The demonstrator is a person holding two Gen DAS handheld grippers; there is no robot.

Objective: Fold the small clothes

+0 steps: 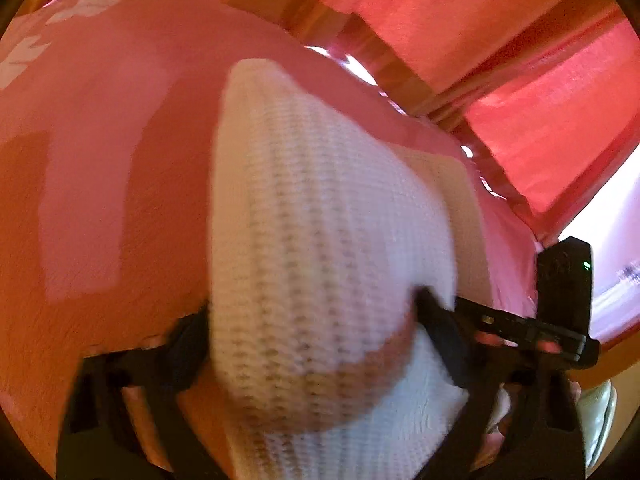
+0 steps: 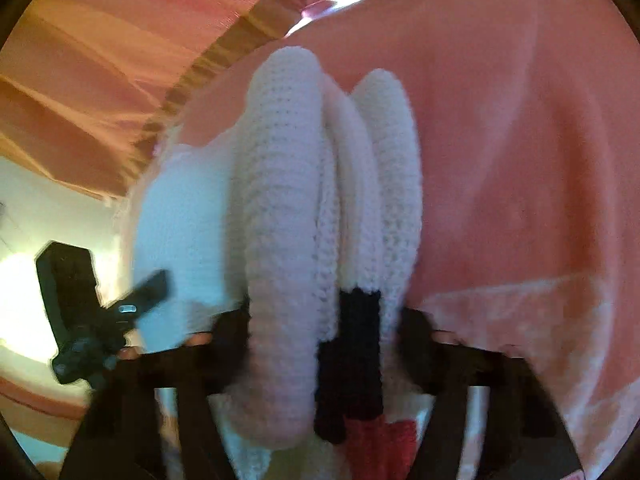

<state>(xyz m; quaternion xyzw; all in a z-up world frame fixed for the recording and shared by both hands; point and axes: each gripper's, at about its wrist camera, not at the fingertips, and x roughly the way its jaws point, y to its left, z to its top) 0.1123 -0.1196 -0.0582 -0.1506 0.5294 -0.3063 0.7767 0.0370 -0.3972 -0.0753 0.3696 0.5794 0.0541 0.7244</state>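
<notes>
Both our grippers hold a white knitted garment [image 1: 320,240].

Left gripper [image 1: 312,320] and right gripper [image 2: 324,320] jaws clamp its bunched folds between them, above the pink blanket [image 2: 520,160].

Left wrist view: I look steeply down along the left gripper [image 1: 312,320], very close over the white knit garment [image 1: 320,220] that fills mid-frame.
Right wrist view: I look steeply down along the right gripper [image 2: 324,328], just as close, knit folds rising up the centre.
Shared ground: both views take in the garment, the pink bedcover [image 1: 120,140] and the red curtain [image 1: 480,20].
Cross-sight: each view catches the other gripper, lower right in mine on the left, lower left on the right.
</notes>
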